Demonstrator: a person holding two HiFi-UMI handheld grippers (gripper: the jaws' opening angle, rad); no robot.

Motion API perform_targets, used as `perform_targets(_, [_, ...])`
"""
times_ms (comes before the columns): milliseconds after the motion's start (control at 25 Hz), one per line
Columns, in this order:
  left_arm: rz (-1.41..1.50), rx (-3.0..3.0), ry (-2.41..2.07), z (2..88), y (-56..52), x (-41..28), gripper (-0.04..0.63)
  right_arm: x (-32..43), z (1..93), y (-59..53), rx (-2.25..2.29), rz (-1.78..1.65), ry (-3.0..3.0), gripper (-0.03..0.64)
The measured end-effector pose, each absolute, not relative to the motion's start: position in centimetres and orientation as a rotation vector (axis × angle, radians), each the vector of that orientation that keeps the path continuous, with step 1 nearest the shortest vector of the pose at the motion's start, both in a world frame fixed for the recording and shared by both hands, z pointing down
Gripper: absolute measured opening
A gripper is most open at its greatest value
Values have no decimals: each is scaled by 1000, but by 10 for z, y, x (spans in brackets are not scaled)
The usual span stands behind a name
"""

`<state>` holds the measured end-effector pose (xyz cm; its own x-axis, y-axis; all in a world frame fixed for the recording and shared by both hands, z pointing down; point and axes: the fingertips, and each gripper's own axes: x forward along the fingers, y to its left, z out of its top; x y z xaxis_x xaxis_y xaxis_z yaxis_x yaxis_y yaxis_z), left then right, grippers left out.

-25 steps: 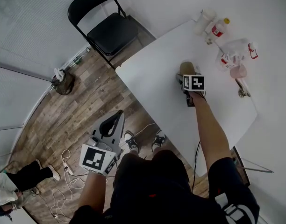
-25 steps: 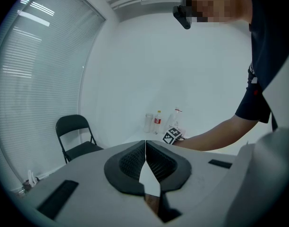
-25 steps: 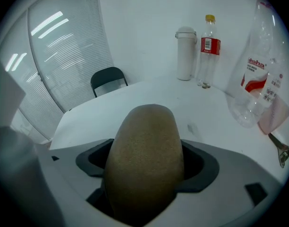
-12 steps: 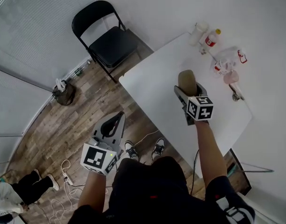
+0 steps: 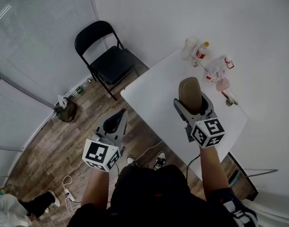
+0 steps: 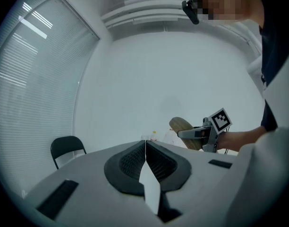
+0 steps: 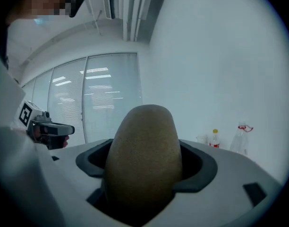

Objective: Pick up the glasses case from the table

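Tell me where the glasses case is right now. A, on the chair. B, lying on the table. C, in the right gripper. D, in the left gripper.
C: the case sits clamped between the jaws of the right gripper, while the left gripper is shut on nothing.

Two grippers: left gripper (image 5: 120,115), right gripper (image 5: 191,101). One case (image 5: 190,90), in the right gripper's jaws. One table (image 5: 151,96). One chair (image 5: 109,63). Two bottles (image 5: 201,51) (image 5: 219,66), beyond the right gripper. Two shoes (image 5: 130,162) (image 5: 160,159), on the floor below the grippers.
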<state>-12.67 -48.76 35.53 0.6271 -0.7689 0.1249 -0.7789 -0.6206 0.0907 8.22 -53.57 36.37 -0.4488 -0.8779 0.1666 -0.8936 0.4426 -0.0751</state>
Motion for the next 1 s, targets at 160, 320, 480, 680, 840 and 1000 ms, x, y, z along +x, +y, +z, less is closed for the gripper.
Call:
perform_targets(160, [74, 2744, -1297, 336, -480, -126, 23, 76, 333, -508, 1582, 134, -2617, 388])
perform_targets(320, [36, 2772, -1288, 318, -479, -123, 23, 78, 305, -488, 1619, 38, -2647, 388])
perform_targets(480, [-30, 2762, -1285, 302, -480, -128, 23, 74, 284, -472, 1642, -85, -2668, 388])
perform_targets(680, [-49, 2772, -1299, 294, -476, -139, 23, 63, 274, -462, 1640, -124, -2678, 388])
perform_targets(840, [-46, 2771, -1295, 295, -478, -139, 23, 62, 270, -462, 1633, -120, -2677, 388])
perform_targets(1000, [-46, 2780, -1282, 296, -479, -136, 23, 65, 266, -464, 1647, -128, -2674, 388])
